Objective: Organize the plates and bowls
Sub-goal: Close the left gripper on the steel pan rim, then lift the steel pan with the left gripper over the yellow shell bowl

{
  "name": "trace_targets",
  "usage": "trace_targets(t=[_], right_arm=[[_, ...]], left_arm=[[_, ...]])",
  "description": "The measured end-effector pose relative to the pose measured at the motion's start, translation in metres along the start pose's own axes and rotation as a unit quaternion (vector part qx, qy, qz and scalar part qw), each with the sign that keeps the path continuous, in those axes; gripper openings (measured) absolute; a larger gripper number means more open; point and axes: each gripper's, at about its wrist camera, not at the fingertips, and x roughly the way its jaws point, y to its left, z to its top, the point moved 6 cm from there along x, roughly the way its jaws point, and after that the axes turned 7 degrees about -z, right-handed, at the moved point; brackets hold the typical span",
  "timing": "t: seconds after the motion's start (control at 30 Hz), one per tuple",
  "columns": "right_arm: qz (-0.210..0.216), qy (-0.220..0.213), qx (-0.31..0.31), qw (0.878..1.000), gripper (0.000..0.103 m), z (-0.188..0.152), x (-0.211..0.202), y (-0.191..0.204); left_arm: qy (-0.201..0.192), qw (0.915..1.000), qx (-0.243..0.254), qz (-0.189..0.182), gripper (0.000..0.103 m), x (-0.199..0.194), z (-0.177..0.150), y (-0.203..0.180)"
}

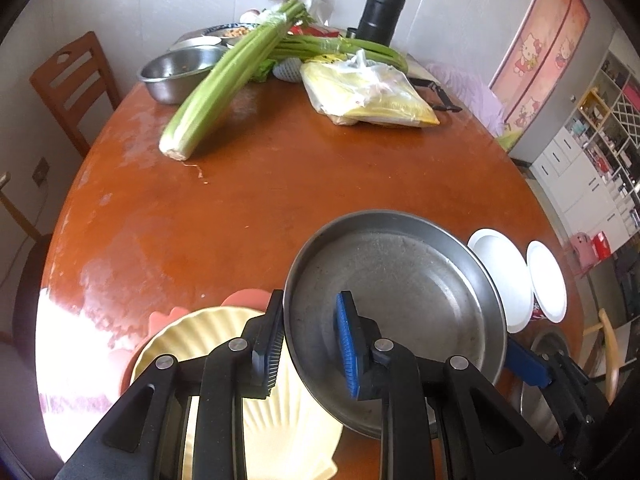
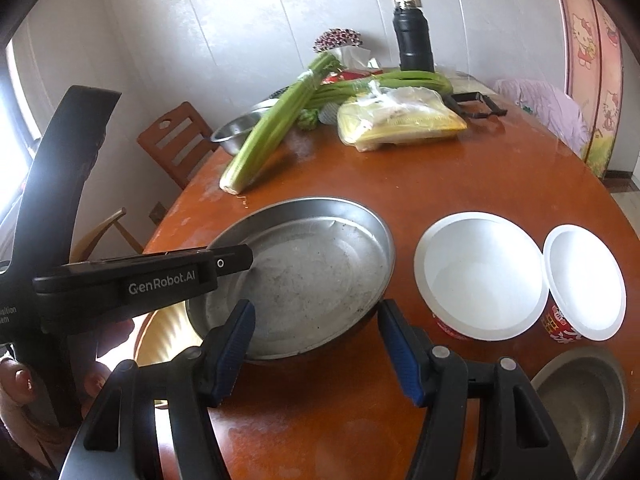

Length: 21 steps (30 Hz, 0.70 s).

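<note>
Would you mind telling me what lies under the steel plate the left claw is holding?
Under the lifted steel plate shows part of a cream ribbed plate resting on a pink dish. How far these reach beneath it stays hidden.

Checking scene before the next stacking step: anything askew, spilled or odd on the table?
Yes. The metal plate is tilted, its near rim pinched in the left gripper above the cream ribbed plate; its inside looks speckled and scuffed. A small wet streak lies by the celery butt. The right gripper is open, holding nothing.
</note>
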Motion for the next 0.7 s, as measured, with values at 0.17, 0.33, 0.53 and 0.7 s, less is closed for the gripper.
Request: trace_targets(t=[0.17,0.33,0.53,0.7], right_arm=[[0.006,-0.002,-0.009,1.000,0.064,-0.001,-0.007,0.005],[0.009,-0.010,-0.021,1.000,0.064,-0.002,-0.017,0.010],[0.016,-0.022,-0.038,0.999,0.064,-0.002,-0.027,0.021],[0.030,-0.026,-0.052,0.998,0.064,0.000,-0.033,0.031]], left_arm=[[-0.009,0.9999,-0.008,-0.007,0.025,-0.013,-0.009,0.002],[-0.013,0.9998,-0.010,-0.008,0.025,-0.022,-0.016,0.004],[-0.028,0.9995,-0.015,-0.003,0.025,-0.039,-0.021,0.008],[-0.044,0.9988,-0.021,-0.005,0.025,-0.058,-0.021,0.014]])
